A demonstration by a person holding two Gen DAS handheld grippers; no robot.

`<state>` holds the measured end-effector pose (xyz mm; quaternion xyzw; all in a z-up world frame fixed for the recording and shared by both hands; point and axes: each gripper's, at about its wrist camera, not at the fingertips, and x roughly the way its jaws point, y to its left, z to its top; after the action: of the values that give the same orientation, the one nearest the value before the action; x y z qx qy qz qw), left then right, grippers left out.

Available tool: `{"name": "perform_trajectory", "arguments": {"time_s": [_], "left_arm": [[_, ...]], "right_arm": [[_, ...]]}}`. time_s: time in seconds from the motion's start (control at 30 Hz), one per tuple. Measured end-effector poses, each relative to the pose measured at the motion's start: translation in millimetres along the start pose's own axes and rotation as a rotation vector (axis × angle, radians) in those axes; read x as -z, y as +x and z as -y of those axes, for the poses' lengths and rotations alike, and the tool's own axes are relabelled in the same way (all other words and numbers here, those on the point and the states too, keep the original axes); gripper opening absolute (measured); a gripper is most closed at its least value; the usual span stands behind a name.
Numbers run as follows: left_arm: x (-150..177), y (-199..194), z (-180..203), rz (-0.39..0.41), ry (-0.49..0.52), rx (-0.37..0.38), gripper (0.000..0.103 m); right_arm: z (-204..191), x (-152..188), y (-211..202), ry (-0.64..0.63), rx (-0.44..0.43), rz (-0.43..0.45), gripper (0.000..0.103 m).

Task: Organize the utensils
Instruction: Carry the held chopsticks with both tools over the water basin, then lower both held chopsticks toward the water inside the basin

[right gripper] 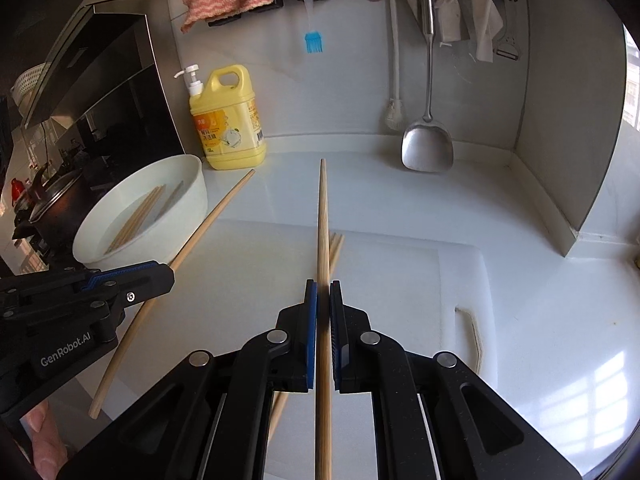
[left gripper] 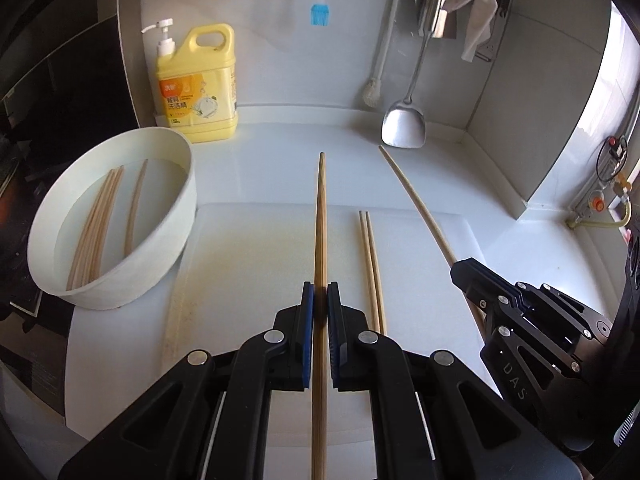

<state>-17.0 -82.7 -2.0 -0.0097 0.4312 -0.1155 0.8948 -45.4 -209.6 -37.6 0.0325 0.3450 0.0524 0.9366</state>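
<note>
My left gripper is shut on a wooden chopstick that points straight ahead above the white cutting board. My right gripper is shut on another wooden chopstick, also pointing ahead. In the left wrist view the right gripper sits at the right with its chopstick slanting away. In the right wrist view the left gripper is at the left with its chopstick. A pair of chopsticks lies on the board. A white bowl at the left holds several chopsticks.
A yellow dish soap bottle stands at the back by the wall. A metal spatula, a white brush, a blue silicone brush and cloths hang on the back wall. A cooktop with a pot lies to the left.
</note>
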Motion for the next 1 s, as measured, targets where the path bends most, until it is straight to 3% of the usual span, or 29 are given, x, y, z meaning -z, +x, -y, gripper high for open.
{"name": "perform_trajectory", "arguments": {"time_s": [0.23, 0.47, 0.67, 1.0], "left_arm": [[-36.6, -26.3, -77.9, 0.061, -0.048, -0.043, 0.007], [-73.4, -25.7, -181.8, 0.089, -0.037, -0.081, 0.007], [-87.8, 8.8, -252.3, 0.011, -0.057, -0.089, 0.007], [-87.4, 69.5, -294.9, -0.091, -0.136, -0.094, 0.007]], "right_arm": [[-68.8, -46.6, 10.4, -0.055, -0.055, 0.013, 0.006], [-157.4, -88.3, 57.9, -0.056, -0.066, 0.019, 0.006], [-211.7, -107.5, 108.0, 0.012, -0.099, -0.026, 0.006], [-252.0, -118.6, 180.7, -0.015, -0.152, -0.175, 0.006]]}}
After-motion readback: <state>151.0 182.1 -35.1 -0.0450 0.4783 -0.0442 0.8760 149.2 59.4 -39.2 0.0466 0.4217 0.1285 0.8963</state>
